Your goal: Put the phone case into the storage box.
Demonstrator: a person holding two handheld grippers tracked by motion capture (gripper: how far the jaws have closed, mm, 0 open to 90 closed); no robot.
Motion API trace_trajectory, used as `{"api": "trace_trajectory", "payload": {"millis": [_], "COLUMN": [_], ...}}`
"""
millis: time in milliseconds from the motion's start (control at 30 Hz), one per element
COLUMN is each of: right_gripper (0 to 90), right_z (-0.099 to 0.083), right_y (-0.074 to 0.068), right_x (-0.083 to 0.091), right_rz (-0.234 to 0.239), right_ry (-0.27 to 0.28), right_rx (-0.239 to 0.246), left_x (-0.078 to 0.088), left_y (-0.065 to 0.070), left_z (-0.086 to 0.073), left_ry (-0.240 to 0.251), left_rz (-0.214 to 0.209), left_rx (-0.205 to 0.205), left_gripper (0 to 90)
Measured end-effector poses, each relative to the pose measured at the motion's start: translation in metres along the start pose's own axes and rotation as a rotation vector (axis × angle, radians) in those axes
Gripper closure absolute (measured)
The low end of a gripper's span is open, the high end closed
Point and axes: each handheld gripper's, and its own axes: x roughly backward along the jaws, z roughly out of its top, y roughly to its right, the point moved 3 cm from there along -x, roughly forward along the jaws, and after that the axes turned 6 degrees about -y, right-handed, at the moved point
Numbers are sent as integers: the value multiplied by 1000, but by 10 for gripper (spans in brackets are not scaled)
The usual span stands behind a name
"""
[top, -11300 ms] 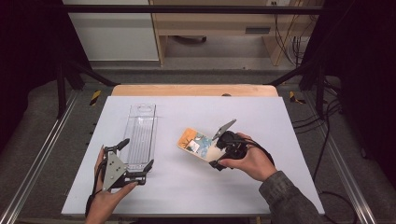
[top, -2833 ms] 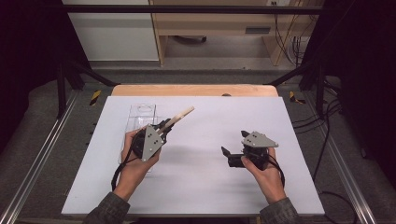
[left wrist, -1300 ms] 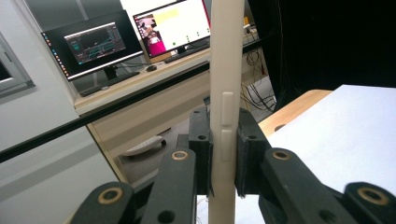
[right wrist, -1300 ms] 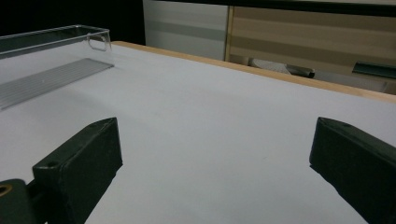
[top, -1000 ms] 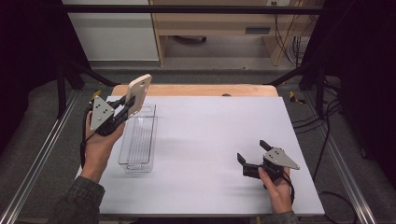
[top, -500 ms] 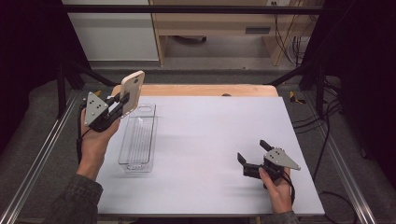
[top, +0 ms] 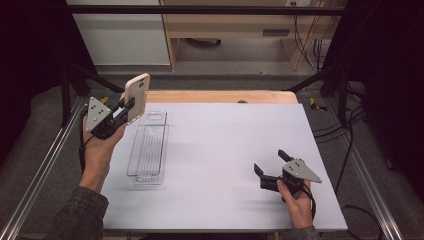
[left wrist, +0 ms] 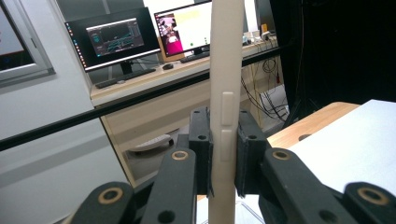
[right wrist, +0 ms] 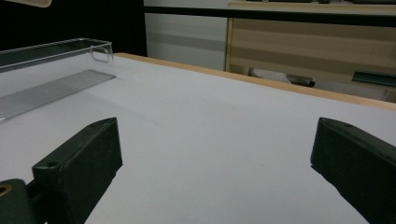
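Observation:
A beige phone (top: 137,97) stands on edge in the air, with my left gripper (top: 127,107) shut on its lower part. It hangs over the far-left end of a clear plastic tray (top: 148,150) that lies empty on the white table. In the left gripper view both pads press the phone's (left wrist: 226,70) thin sides, right at its side buttons. My right gripper (top: 270,161) rests on the table at the front right, open, with nothing between its jaws. In the right gripper view the tray (right wrist: 46,60) sits far off to the left.
A wooden strip (top: 220,96) borders the table's far edge. Metal rails (top: 45,170) run along both sides, with dark curtains beyond. Cables (top: 345,135) hang at the right. Monitors (left wrist: 116,35) stand on a desk behind the raised phone.
The left gripper carried the phone from mid-table up over the tray's far end, then drifted slightly left. The right gripper moved back to the front right and has stayed there.

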Motion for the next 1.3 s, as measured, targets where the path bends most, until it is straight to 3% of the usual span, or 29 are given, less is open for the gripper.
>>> {"api": "trace_trajectory", "payload": {"millis": [1100,1300], "right_gripper": [21,20], "right_z": [0,1], "right_y": [0,1], "right_x": [2,3], "right_rz": [-2,-4], "right_ry": [13,16], "right_rx": [0,-2], "left_x": [-11,-13], "left_y": [-1,0], "left_z": [-21,-24], "left_ry": [-31,-43], "left_rz": [-21,-29], "left_rx": [55,80], "left_gripper": [791,791]}}
